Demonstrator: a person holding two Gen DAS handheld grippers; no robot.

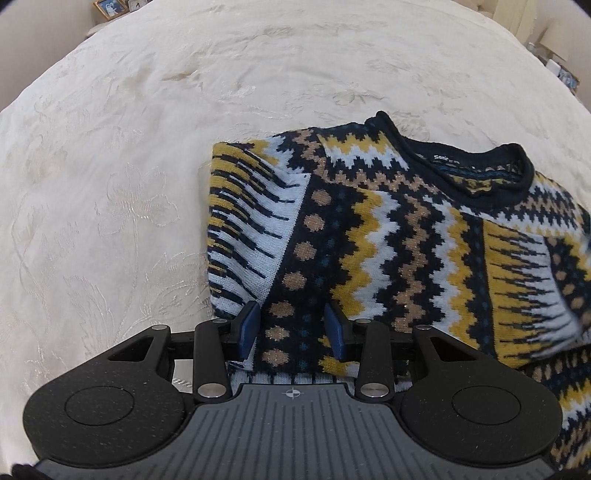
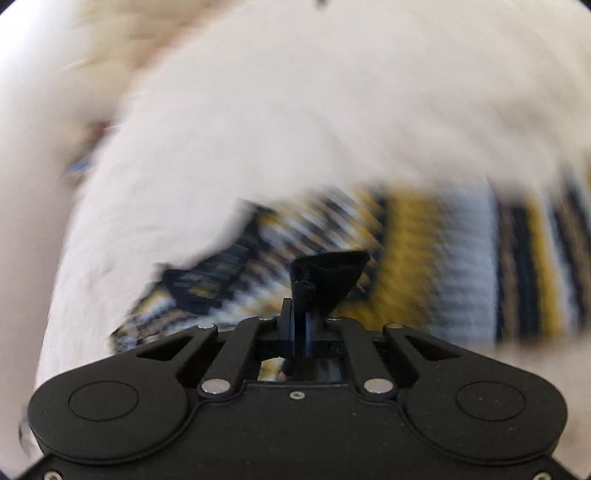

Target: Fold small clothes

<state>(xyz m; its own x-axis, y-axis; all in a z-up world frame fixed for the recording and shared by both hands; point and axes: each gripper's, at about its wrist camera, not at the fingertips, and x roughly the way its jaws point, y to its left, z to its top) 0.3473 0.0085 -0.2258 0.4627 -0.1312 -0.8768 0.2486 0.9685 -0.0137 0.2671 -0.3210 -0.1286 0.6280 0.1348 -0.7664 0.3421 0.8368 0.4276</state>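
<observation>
Blue fingertips (image 1: 248, 328) of the left gripper (image 1: 293, 330) stand apart over the patterned sweater (image 1: 388, 236), which lies on the cream bedspread (image 1: 147, 147) with both sleeves folded across its front. Framed pictures (image 1: 110, 7) stand beyond the bedspread's far left corner. Through heavy blur, the right gripper (image 2: 299, 314) shows its jaws pressed together, pinching dark knit of the sweater (image 2: 424, 266).

left tongs (image 1: 293, 330) spread apart, right tongs (image 2: 299, 317) pinched together

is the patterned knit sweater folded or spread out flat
Partly folded: the navy, yellow and white zigzag knit sweater has both sleeves turned in over its front on the cream bedspread. The hem is out of view.
</observation>
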